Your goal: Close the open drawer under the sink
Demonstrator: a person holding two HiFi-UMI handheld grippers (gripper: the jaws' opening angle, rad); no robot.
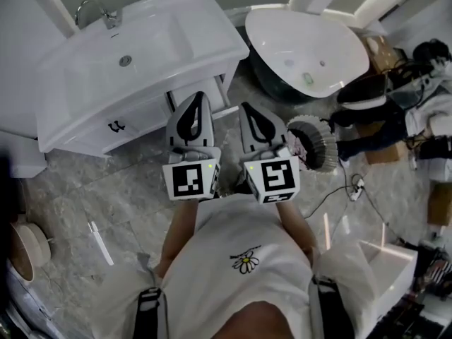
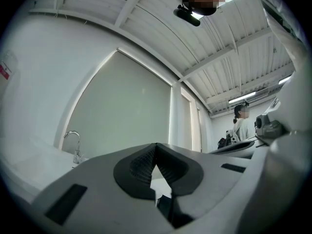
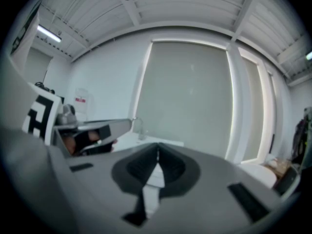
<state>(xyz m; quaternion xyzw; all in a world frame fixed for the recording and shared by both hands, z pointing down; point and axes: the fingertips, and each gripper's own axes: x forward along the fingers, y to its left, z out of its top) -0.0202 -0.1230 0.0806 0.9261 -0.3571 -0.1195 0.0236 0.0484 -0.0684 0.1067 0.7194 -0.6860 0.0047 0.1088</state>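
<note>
The white vanity sink (image 1: 141, 48) with its chrome faucet (image 1: 95, 9) stands at the upper left of the head view. Under the basin is a white drawer front (image 1: 92, 136) with a black handle (image 1: 116, 126); I cannot tell how far it stands out. My left gripper (image 1: 198, 97) and right gripper (image 1: 246, 108) are side by side in front of the vanity's right end, apart from it, pointing toward it. Both are shut and hold nothing. The left gripper (image 2: 156, 147) sees the faucet (image 2: 73, 143) over its jaws. The right gripper (image 3: 157, 152) looks across the sink top (image 3: 146, 140).
A white oval bathtub (image 1: 304, 44) stands at the upper right, with a round wire-rimmed object (image 1: 314, 143) on the floor beside it. Cables (image 1: 353, 186) trail across the grey marble floor (image 1: 106, 196). A round bowl (image 1: 25, 249) sits at the left edge. A person (image 2: 240, 123) stands far back.
</note>
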